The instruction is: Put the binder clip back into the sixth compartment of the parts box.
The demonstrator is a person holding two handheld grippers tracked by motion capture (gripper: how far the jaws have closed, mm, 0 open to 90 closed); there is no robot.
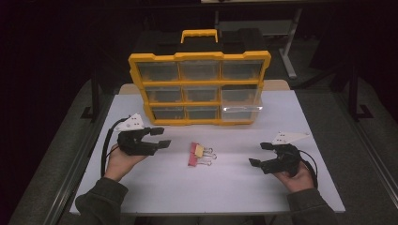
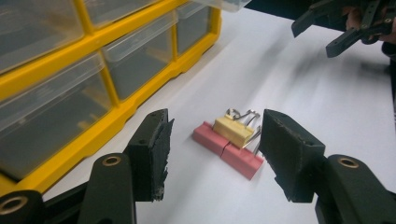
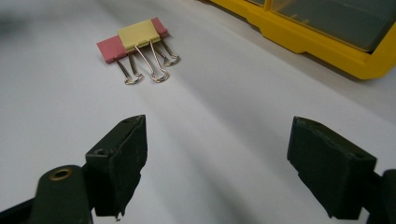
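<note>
A small heap of binder clips lies mid-table: two pink clips point(image 1: 193, 156) side by side with a yellow clip point(image 1: 199, 150) on top, wire handles pointing right. In the left gripper view the yellow clip point(image 2: 233, 130) rests across the pink clips point(image 2: 229, 151). Seen from the right gripper, the yellow clip point(image 3: 137, 33) sits over the pink ones point(image 3: 108, 48). My left gripper point(image 1: 159, 137) stands open, a short way left of the clips. My right gripper point(image 1: 261, 154) is open too, farther off on their right. Neither touches the clips.
A yellow organiser case point(image 1: 200, 87) with clear drawers stands upright at the table's back, black handle area behind. One clear drawer point(image 1: 241, 108) at its lower right sticks out. The white table point(image 1: 234, 187) ends near my forearms.
</note>
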